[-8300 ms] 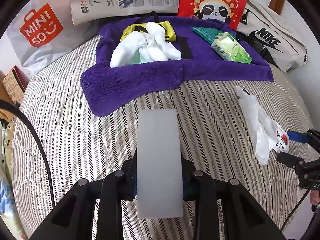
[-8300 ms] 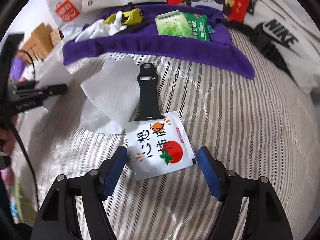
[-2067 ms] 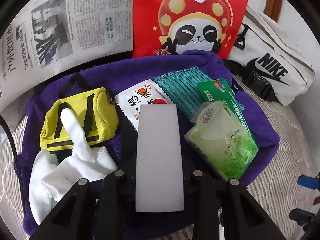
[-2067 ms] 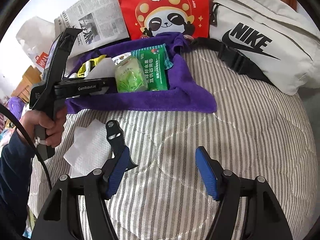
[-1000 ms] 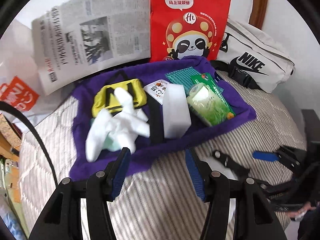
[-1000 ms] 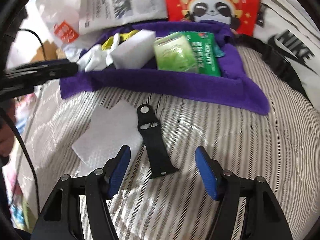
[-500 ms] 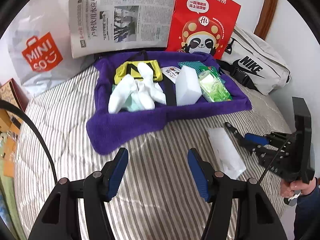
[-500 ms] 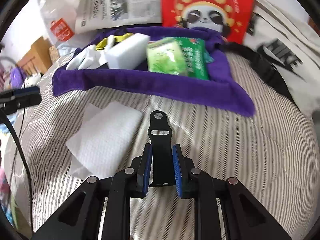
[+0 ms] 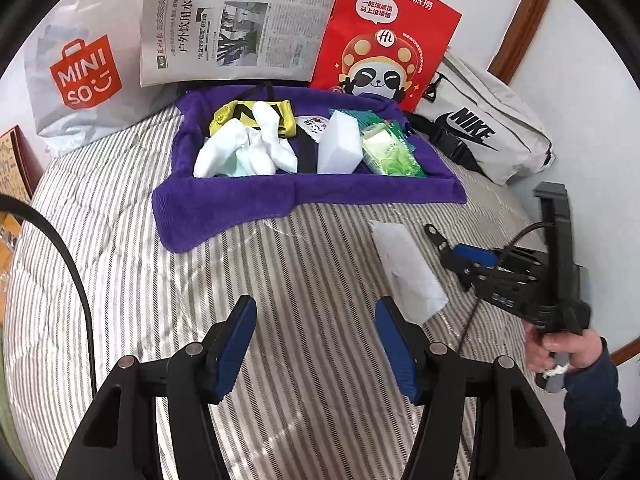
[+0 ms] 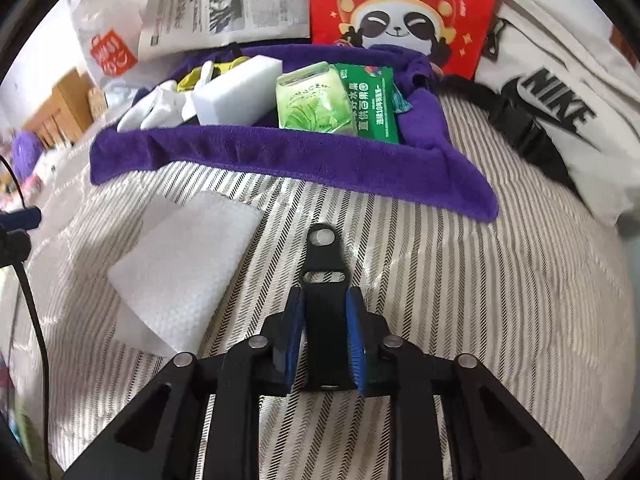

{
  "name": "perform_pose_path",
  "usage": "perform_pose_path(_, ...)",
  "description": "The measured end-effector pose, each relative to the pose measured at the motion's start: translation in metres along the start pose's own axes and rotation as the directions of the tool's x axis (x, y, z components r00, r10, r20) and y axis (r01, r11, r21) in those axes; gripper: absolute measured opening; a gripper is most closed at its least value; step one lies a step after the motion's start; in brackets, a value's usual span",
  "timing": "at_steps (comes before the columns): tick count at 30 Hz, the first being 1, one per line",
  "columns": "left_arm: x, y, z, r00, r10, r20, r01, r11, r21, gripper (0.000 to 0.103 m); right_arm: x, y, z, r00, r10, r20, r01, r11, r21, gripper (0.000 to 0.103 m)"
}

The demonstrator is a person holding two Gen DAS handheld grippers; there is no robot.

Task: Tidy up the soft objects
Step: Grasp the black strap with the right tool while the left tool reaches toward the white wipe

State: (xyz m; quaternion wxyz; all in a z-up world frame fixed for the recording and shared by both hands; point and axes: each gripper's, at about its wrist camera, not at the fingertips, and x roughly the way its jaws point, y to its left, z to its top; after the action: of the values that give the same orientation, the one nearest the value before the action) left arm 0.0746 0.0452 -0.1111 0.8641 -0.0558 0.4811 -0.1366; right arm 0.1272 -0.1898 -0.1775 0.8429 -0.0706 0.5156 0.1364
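Now right gripper (image 10: 325,334) is clamping the black strap (image 10: 324,280) on the striped bedding (image 10: 460,280) — left gripper (image 9: 316,344) is hovering, jaws apart, empty, near the white tissue (image 9: 404,264).

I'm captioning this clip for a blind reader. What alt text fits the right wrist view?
The right gripper is shut on a black strap lying on a striped quilt, beside a white tissue. Behind, a purple towel holds a white sponge and green wipes.

Black strap (image 10: 325,292) flat on striped bed, pinched between jaws
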Motion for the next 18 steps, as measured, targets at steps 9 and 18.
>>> perform_pose_path(9,0.010,-0.026,0.002,0.999,-0.026,-0.020,0.026,0.999,0.032,0.060,-0.029,-0.033,-0.017,0.999,0.040,0.020,-0.042,0.994,0.105,0.021)
perform_pose_path(18,0.077,-0.050,0.033,0.996,-0.047,-0.075,0.052,0.996,0.066,0.061,-0.066,-0.056,-0.043,0.999,-0.001,0.044,-0.005,0.990,0.144,0.021)
